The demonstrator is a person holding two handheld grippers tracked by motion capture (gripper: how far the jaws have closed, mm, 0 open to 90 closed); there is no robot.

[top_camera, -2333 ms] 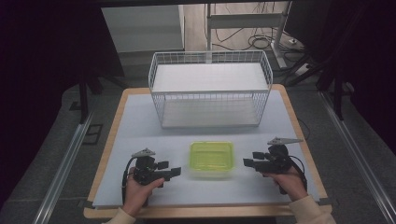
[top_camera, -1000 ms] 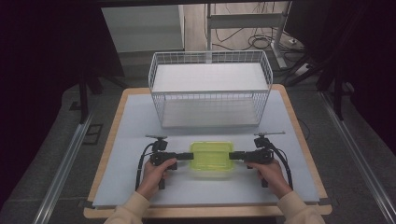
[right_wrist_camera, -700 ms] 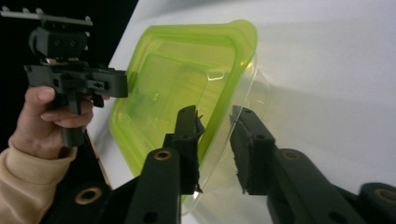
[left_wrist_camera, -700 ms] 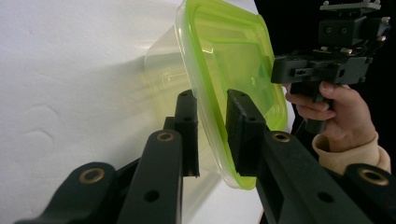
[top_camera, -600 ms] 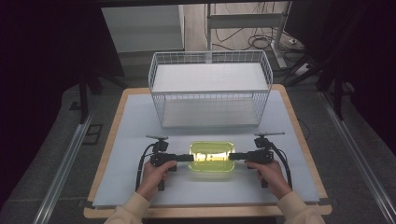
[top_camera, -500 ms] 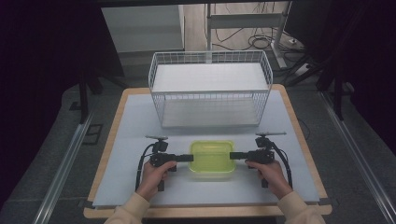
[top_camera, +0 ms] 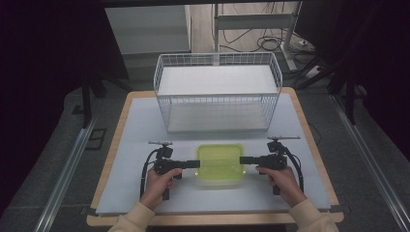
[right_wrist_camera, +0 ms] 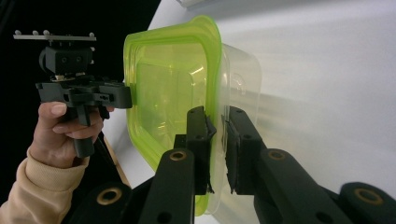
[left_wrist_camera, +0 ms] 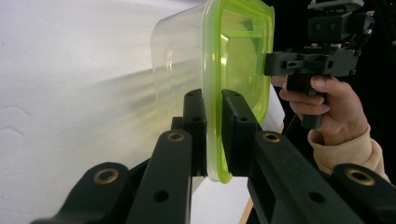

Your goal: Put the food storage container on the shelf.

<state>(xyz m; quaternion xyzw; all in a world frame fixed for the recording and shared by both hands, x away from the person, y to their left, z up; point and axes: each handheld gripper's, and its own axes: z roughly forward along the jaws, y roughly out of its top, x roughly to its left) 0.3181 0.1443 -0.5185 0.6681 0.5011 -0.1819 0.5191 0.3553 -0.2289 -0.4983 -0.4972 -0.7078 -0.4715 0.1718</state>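
Dim room, cables on the floor at the top of the high view; white surface (top_camera: 145, 125) on a wooden board sits mid-frame. Green-lidded box (top_camera: 220, 162) lies at lower centre, just in front of the wire basket (top_camera: 217, 96).

Left gripper (top_camera: 193, 164) pinches the box's left rim; its fingers (left_wrist_camera: 196, 121) are pressed onto the lid edge. Right gripper (top_camera: 243, 160) has just been closing on the opposite rim, fingers (right_wrist_camera: 198, 135) on either side of the lid edge, pads seemingly touching it.

Step in hand looks like a two-sided grab for a lift. Do it well: both grips seated before raising, hands rising together and level, since only thin rim is held and a tilt could slip it.

Box: clear body, looks empty. Basket: white liner, nothing visible inside.
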